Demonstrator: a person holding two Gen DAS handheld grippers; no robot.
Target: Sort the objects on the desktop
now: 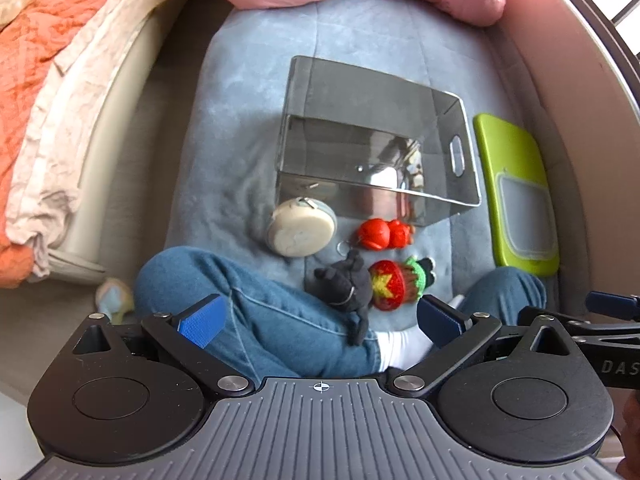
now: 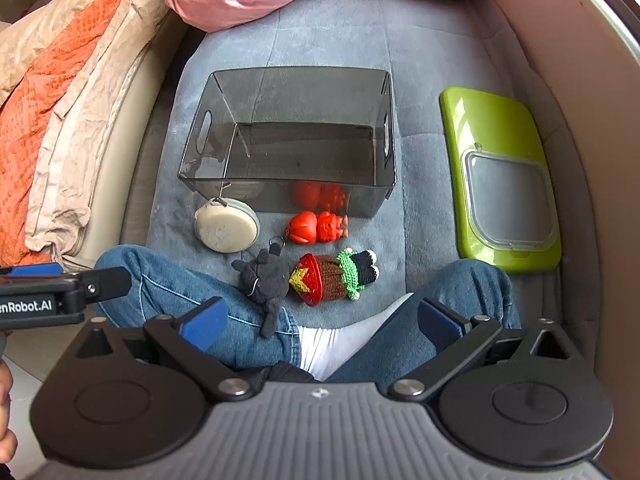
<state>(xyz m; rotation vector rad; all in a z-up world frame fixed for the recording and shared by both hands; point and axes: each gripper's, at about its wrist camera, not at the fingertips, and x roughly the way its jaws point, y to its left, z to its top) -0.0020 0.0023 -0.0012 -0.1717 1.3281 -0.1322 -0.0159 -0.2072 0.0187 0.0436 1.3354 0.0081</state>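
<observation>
Sitting cross-legged on the blue blanket (image 2: 420, 80), the person keeps everything within reach. The empty grey bin (image 2: 288, 148) stands just ahead, probably to receive the toys. The green lid (image 2: 500, 176) lies apart at its right. Between bin and knees lie the white disc (image 2: 226, 230), grey plush (image 2: 266, 284), knitted doll (image 2: 334, 278) and red figure (image 2: 318, 227). Left gripper (image 1: 320, 322) and right gripper (image 2: 322, 320) hover spread, holding nothing.
</observation>
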